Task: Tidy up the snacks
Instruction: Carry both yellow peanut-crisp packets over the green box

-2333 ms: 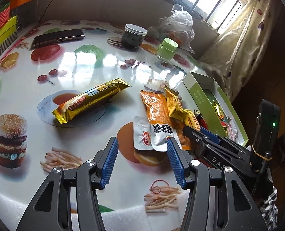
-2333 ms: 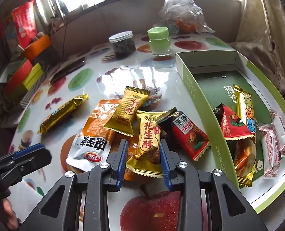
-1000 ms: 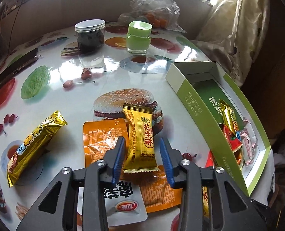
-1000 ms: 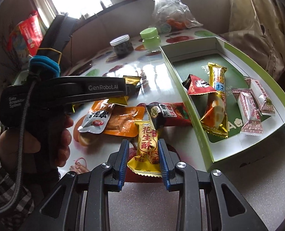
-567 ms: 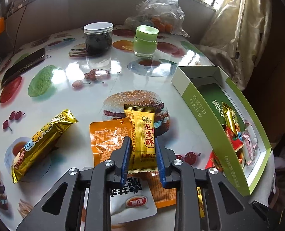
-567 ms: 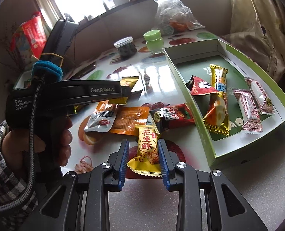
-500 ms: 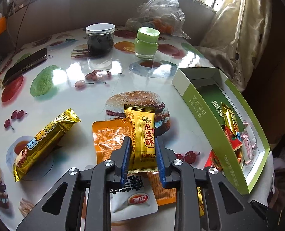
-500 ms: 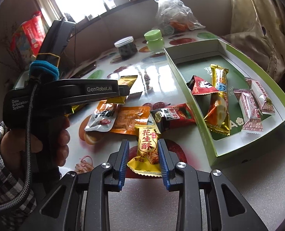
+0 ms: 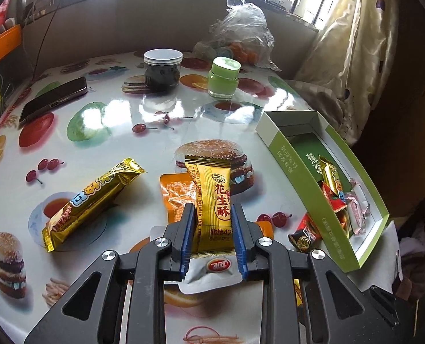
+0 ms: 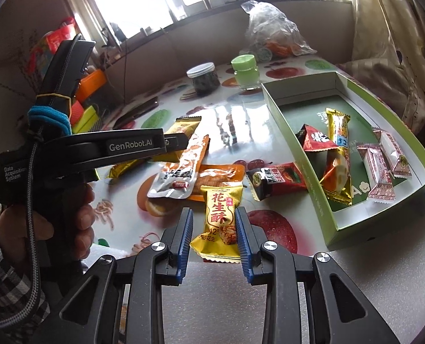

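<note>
The left tongs (image 9: pixel 213 223) pinch a golden-yellow foil peanut-crisp packet with red Chinese characters (image 9: pixel 212 200) by its lower half, its crimped top edge standing clear above the glossy food-print desk (image 9: pixel 103 120). The right tongs (image 10: pixel 213 223) clamp a second yellow foil peanut-crisp packet with a pictured biscuit (image 10: pixel 221 218), its serrated bottom edge hanging between the blue pads. Below lie an orange and silver sauce pouch (image 10: pixel 180 169), a black and red wrapped candy bar (image 10: pixel 275 180) beside the box wall, and a long gold foil bar (image 9: pixel 92 200) to the left. The open green cardboard box (image 10: pixel 321 195) holds more gold, red and pink-white wrapped snacks.
</note>
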Available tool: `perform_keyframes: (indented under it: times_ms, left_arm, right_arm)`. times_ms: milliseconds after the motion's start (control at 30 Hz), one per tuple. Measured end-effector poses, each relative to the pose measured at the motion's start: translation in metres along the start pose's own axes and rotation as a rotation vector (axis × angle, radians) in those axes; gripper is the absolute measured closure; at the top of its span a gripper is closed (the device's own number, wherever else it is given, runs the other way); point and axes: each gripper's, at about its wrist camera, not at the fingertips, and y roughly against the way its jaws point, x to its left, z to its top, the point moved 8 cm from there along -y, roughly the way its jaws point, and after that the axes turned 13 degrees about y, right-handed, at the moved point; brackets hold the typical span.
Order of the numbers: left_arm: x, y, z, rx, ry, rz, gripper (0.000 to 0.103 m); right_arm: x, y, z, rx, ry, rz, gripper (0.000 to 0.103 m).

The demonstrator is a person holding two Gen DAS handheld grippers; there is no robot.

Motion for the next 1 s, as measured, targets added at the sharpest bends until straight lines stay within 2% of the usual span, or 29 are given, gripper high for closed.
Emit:
perform_keyframes:
  times_ms: [500,1000]
  left_arm:
    - [-0.015,0.029,0.019,-0.054,-0.016,-0.042,0.077]
    - [-0.067,0.020,0.027,-0.032,-0.070,-0.117,0.077]
  right_arm:
    - [-0.010,0.026,0.022,-0.067,0.023,-0.083,0.075]
    - [-0.072,0.051,0.034,-0.113,-0.057,-0.199,0.075]
